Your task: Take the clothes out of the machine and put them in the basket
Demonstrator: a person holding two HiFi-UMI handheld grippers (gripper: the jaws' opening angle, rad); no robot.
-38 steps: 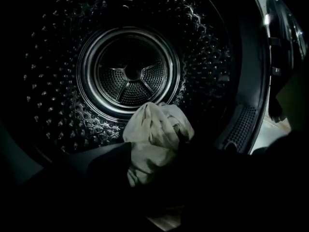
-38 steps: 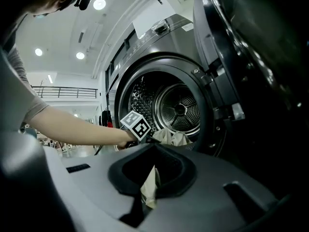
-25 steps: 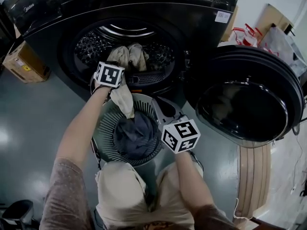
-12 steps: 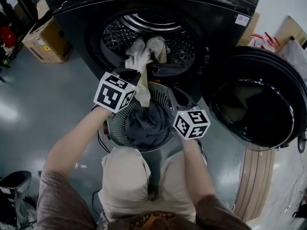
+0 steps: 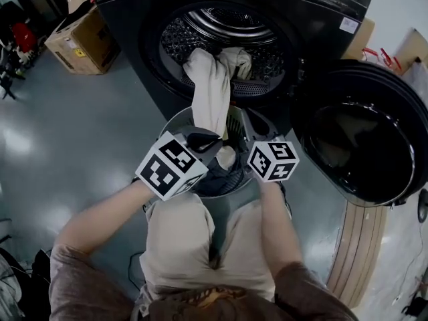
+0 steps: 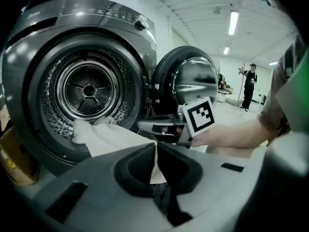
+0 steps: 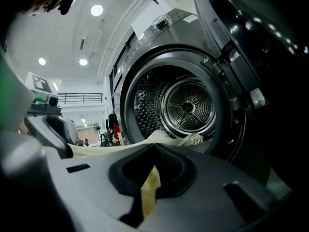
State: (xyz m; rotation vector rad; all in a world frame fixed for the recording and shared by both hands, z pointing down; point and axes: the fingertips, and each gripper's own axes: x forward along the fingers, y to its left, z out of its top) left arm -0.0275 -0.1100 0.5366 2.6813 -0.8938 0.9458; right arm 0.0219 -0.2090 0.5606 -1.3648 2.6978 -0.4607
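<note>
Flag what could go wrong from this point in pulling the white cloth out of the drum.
1. The left gripper is shut on the white cloth, whose far end lies in the drum against a cream garment; pulling may drag that one out onto the floor.
2. The cloth crosses the rim of the basket; released here, part may slide outside.
3. The right gripper pinches a pale fabric strip; opposing pulls could tangle them.

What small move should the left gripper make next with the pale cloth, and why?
Probably draw the left gripper back, away from the drum: it is shut on the pale cloth, whose far end lies inside the drum, while the near end hangs over the basket.
</note>
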